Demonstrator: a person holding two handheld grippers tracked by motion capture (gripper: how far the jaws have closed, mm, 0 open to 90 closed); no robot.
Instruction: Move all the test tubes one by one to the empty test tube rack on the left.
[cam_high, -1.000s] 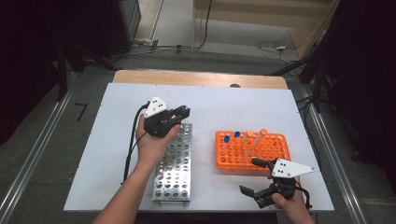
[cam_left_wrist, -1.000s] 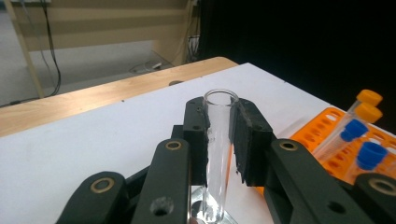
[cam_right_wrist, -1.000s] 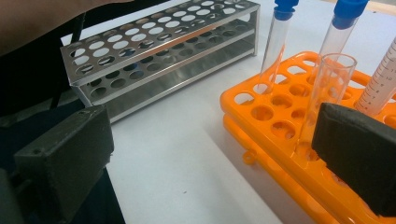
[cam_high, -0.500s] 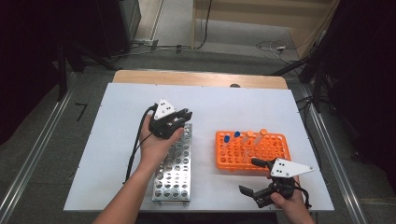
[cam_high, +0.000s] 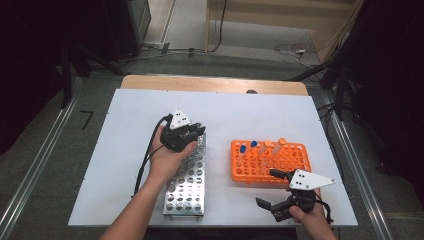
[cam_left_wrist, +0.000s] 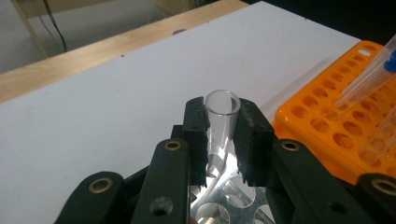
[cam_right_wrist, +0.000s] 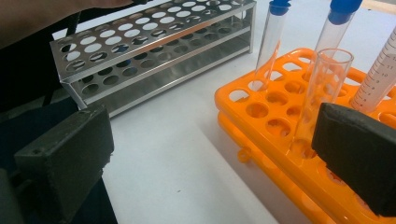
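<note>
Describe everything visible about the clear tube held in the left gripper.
The clear tube is a colourless, see-through cylinder that looks like glass or plastic, with an open, uncapped round mouth and nothing visible inside. It is pinched on both sides between the black pads of the left gripper, its mouth rising just above them and leaning slightly. Its lower part runs down toward the holes of the metal rack; whether its bottom has entered a hole cannot be told. In the high view the gripper sits over the rack's far end.

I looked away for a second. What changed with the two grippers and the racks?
The left gripper, shut on a clear tube, slid a little toward the orange rack over the metal rack's far end. The right gripper and both racks stayed put.
</note>
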